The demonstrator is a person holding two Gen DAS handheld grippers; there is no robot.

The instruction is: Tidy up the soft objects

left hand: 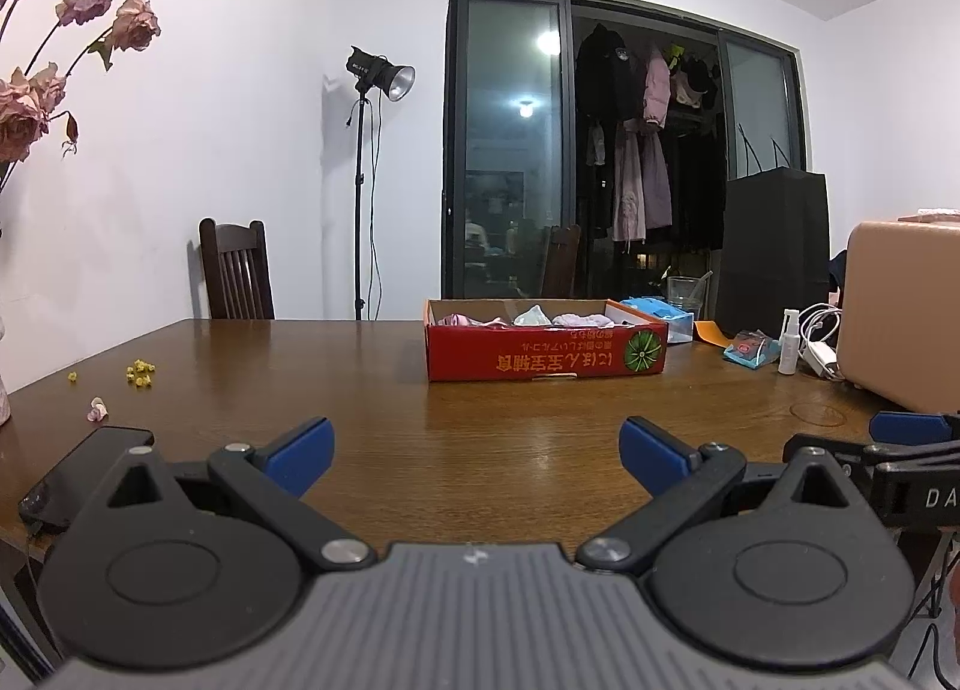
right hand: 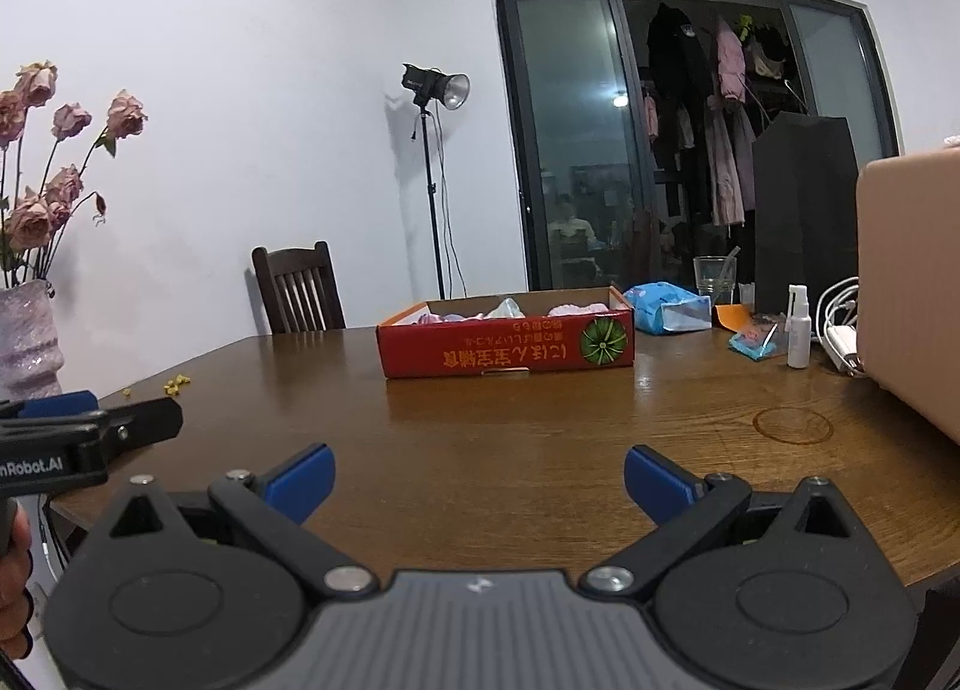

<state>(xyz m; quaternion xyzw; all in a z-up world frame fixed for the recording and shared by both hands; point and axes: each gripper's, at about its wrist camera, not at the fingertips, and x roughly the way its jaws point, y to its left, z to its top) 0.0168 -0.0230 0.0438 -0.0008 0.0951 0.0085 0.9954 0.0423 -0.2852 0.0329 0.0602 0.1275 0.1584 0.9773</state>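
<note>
A shallow red cardboard box (left hand: 543,354) stands on the brown wooden table (left hand: 372,390), ahead and slightly right. It holds several soft pink, white and pale blue cloth items (left hand: 534,318). My left gripper (left hand: 477,459) is open and empty, low over the table's near edge, well short of the box. In the right wrist view the same box (right hand: 507,348) with the cloth items (right hand: 510,311) stands ahead. My right gripper (right hand: 480,489) is open and empty, also short of the box. The left gripper's tip (right hand: 90,426) shows at that view's left edge.
A tan box (left hand: 900,312) stands at the right, with a white spray bottle (left hand: 789,342), cables, a blue packet (left hand: 750,351) and a black bag (left hand: 774,252) nearby. A black phone (left hand: 84,468), yellow crumbs (left hand: 141,372) and a vase of dried roses (right hand: 27,336) are at the left.
</note>
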